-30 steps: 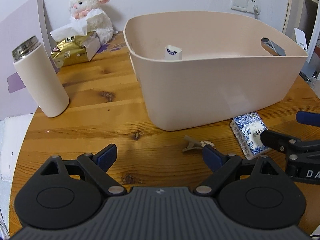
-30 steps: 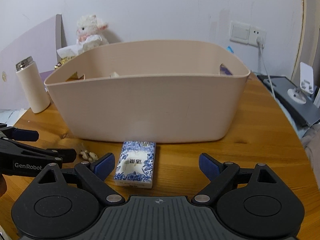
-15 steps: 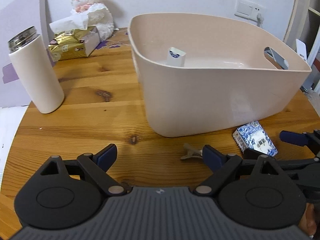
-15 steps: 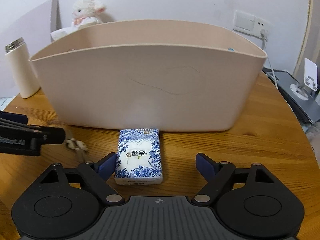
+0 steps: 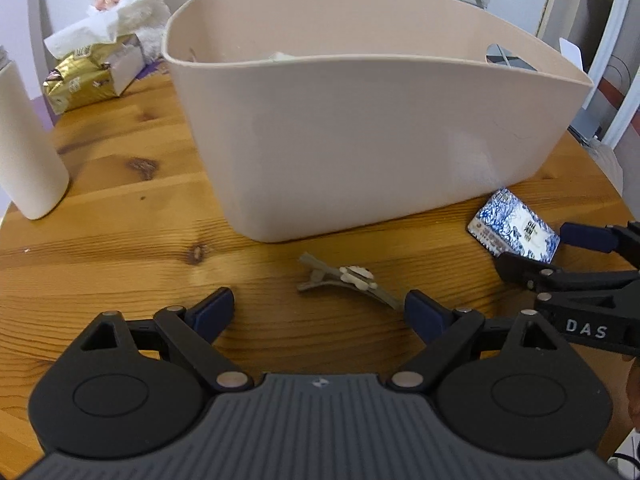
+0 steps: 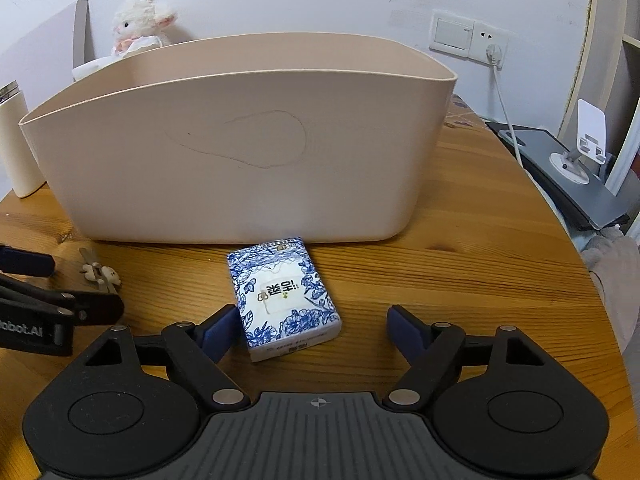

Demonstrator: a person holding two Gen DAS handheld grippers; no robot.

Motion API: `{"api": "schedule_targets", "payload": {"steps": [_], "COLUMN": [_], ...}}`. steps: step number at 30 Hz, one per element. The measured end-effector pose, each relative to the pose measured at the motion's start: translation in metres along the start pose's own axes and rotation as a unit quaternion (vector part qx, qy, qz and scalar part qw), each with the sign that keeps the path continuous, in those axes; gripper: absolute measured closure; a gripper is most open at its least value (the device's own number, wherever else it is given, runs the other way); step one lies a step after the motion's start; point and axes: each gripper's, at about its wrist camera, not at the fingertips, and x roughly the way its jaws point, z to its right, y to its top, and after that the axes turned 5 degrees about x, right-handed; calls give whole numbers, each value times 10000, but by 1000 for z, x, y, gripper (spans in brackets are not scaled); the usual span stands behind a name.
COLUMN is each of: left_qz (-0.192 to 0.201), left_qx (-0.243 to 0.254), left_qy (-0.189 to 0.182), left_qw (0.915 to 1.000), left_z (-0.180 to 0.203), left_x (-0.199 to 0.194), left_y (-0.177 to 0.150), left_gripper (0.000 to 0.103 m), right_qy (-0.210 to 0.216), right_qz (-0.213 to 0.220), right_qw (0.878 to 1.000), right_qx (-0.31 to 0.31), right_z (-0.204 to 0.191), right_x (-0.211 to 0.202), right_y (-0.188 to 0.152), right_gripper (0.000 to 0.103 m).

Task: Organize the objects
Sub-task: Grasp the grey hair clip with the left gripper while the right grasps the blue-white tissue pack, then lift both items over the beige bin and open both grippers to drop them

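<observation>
A big beige plastic tub (image 5: pixel 360 152) (image 6: pixel 248 168) stands on the round wooden table. In front of it lies a beige hair clip (image 5: pixel 348 282) (image 6: pixel 98 272) with a small flower. My left gripper (image 5: pixel 320 314) is open low over the table, and the clip lies just ahead, between its fingertips. A blue-and-white tissue pack (image 6: pixel 282 300) (image 5: pixel 514 232) lies flat by the tub's wall. My right gripper (image 6: pixel 310 330) is open around the pack's near end, its left fingertip close to the pack's side. Each gripper shows at the edge of the other view.
A white thermos (image 5: pixel 24 152) stands at the table's left. A gold tissue box (image 5: pixel 92 76) and a white plush lamb (image 5: pixel 128 4) sit behind it. A grey device with a white phone stand (image 6: pixel 588 148) lies at the right, past the table edge (image 6: pixel 600 320).
Both grippers dropped lower and moved forward. The clip now lies between the left fingertips, and the tissue pack has come between the right fingers. Both stayed open.
</observation>
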Motion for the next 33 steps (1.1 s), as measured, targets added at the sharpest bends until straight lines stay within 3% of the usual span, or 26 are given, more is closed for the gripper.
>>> {"api": "schedule_targets", "payload": {"steps": [10,13,15,18,33], "left_qz": [209,266,309,331,508], "left_qx": [205,262,277,303,343], "left_qy": [35,-20,-51,-107,-164], "left_qw": [9996,9993,9991,9989,9980], "left_z": [5,4,4,4,6], "left_x": [7,5,2,0,-23], "left_y": [0,0,0,2,-2], "left_gripper": [6,18,33,46,47], "right_qy": [46,116,222,273,241], "right_qz": [169,181,179,164,337], "right_qw": [9996,9993,9992,9991,9990], "right_qx": [-229,-299,-294,-293,-149], "right_z": [-12,-18,-18,-18,-12], "right_x": [8,9,7,5,-19], "right_y": [5,6,5,5,1], "right_gripper": [21,30,45,59,60]}}
